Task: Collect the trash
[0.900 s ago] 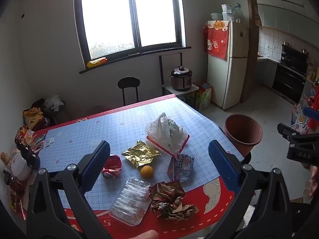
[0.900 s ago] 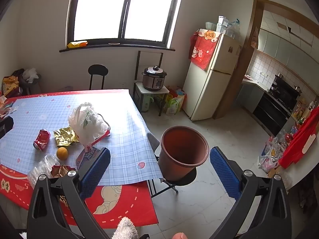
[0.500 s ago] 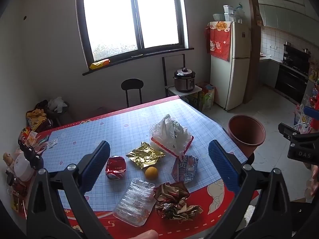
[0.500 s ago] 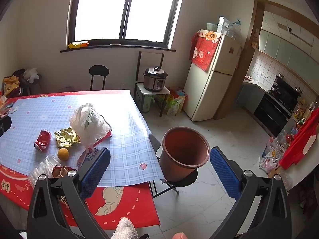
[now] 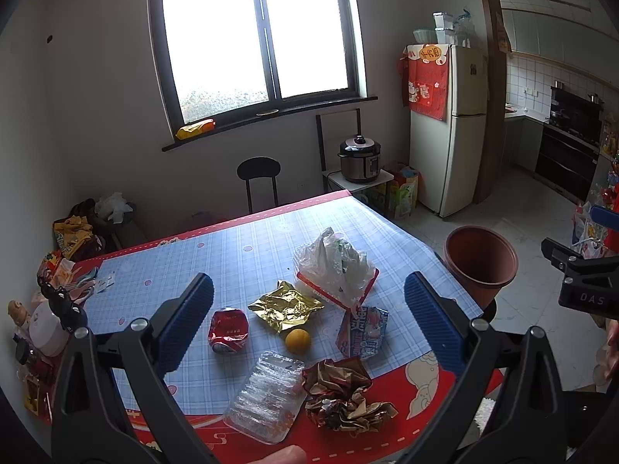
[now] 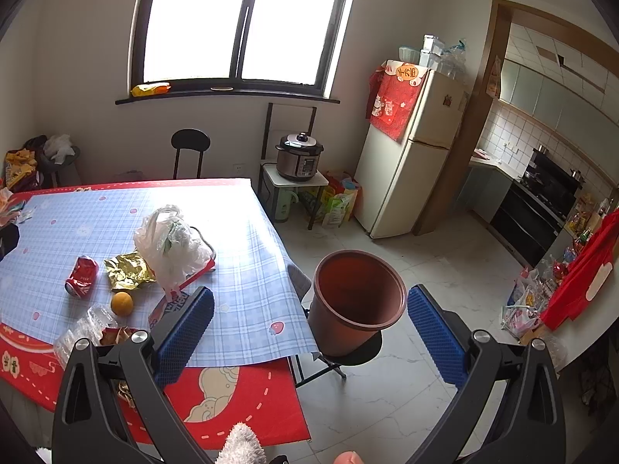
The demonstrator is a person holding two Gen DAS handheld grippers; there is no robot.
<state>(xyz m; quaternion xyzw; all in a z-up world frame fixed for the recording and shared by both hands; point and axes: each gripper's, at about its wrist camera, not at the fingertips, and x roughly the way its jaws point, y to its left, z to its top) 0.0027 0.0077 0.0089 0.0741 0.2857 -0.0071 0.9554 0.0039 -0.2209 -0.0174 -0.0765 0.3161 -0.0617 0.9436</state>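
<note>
Trash lies on the table [image 5: 240,255]: a crushed red can [image 5: 228,330], a gold foil wrapper [image 5: 284,305], an orange [image 5: 298,341], a clear plastic tray [image 5: 267,396], crumpled gold-red paper [image 5: 340,396], a snack packet [image 5: 363,332] and a white plastic bag [image 5: 334,265]. My left gripper [image 5: 309,309] is open and empty above them. My right gripper [image 6: 309,321] is open and empty, held off the table's right edge in front of the brown bucket [image 6: 356,297]. The bucket [image 5: 479,261] stands on a stool beside the table.
Bottles and packets crowd the table's left edge [image 5: 46,309]. A black stool [image 5: 258,178], a pressure cooker [image 5: 359,158] on a small stand and a fridge [image 5: 445,127] stand beyond the table. The right gripper's body [image 5: 584,282] shows at the left view's right edge.
The left gripper has drawn back and risen slightly, so the trash sits lower in its view. The right gripper has barely shifted. Both stay open.
</note>
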